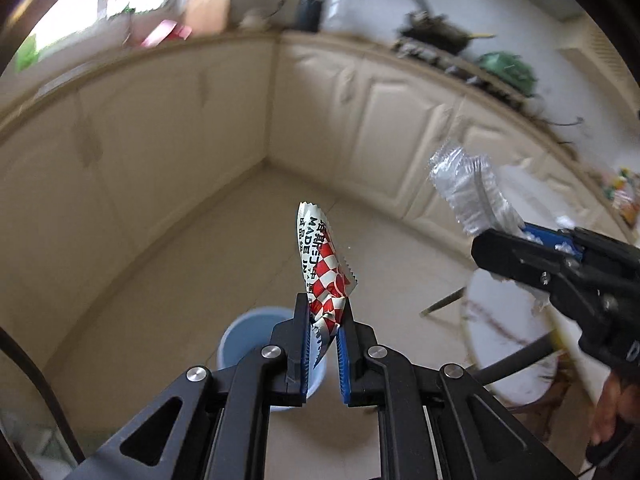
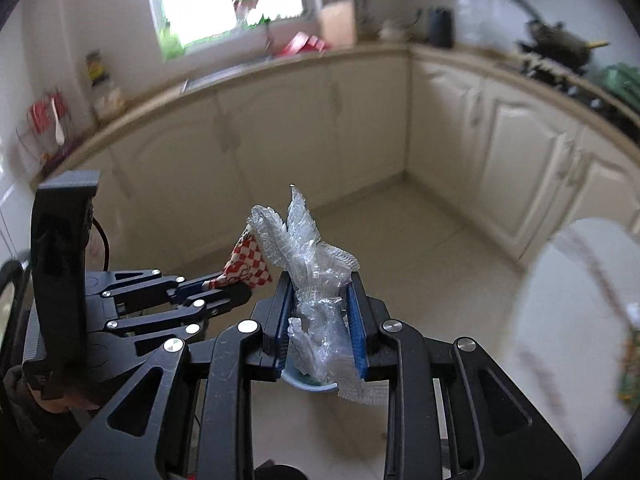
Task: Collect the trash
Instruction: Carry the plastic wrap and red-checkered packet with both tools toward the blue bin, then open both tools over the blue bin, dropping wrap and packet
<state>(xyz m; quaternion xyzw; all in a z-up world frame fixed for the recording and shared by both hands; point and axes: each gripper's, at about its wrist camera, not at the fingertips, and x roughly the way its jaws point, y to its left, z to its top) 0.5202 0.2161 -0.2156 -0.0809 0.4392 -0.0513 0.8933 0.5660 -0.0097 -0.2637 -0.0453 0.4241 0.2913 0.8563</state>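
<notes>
My left gripper [image 1: 325,312] is shut on a red-and-white checkered wrapper [image 1: 322,268] that sticks up past its fingertips. Below it on the floor stands a light blue bin [image 1: 248,332], partly hidden by the fingers. My right gripper [image 2: 320,284] is shut on a crumpled clear plastic wrapper [image 2: 308,256]; the blue bin's rim [image 2: 308,387] shows just under its jaws. In the left wrist view the right gripper [image 1: 496,240] comes in from the right with the clear plastic [image 1: 468,192]. In the right wrist view the left gripper [image 2: 236,286] holds the checkered wrapper [image 2: 248,264] at the left.
Cream kitchen cabinets [image 2: 304,132] run along the far wall and turn a corner. A round white marble-topped table [image 2: 576,312] stands at the right. A stove with a pan [image 2: 560,44] sits on the counter. The floor is pale tile [image 1: 224,248].
</notes>
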